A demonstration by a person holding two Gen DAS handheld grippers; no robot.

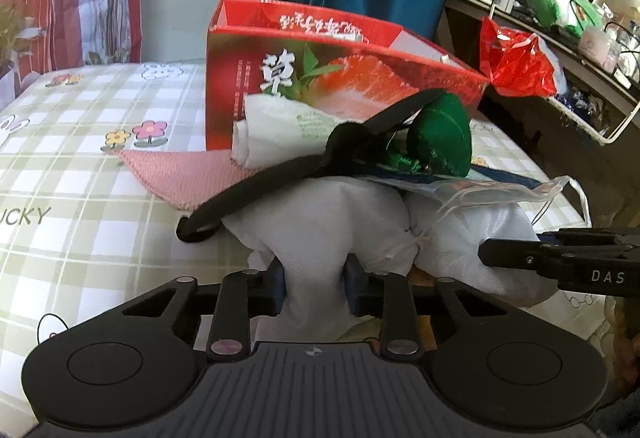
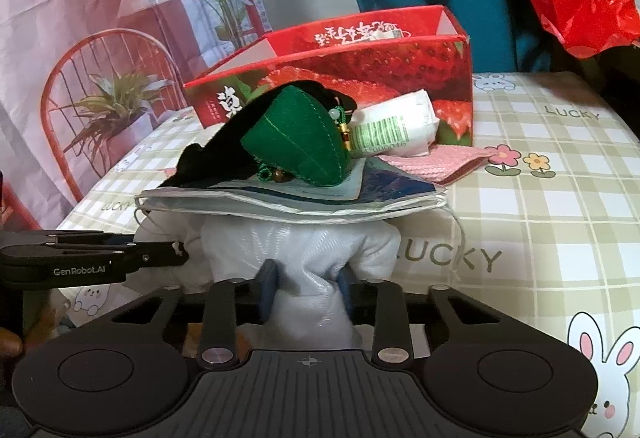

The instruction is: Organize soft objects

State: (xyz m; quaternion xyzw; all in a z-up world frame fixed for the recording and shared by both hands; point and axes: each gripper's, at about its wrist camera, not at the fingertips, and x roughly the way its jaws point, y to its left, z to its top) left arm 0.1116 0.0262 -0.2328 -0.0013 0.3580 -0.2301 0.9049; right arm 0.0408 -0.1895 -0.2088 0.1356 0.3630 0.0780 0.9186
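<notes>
White cloth fills the middle of both your wrist views: a soft white bundle lying on the green-checked bedsheet. Your left gripper is clenched on one bunched end of it, blue pads pressing the fabric from both sides. Your right gripper is clenched on another fold of the same bundle, and from the left view it reaches in at the right edge.

Stacked on top of the bundle is a flat plastic-wrapped packet. On that rests a green felt pouch with a dark strap draped across it and trailing down to the sheet. Just behind the pouch lies a rolled white packet, touching a pink knitted cloth spread on the sheet.

Behind all of this stands an open red strawberry-print box. A red plastic bag hangs off to the right, well apart.
</notes>
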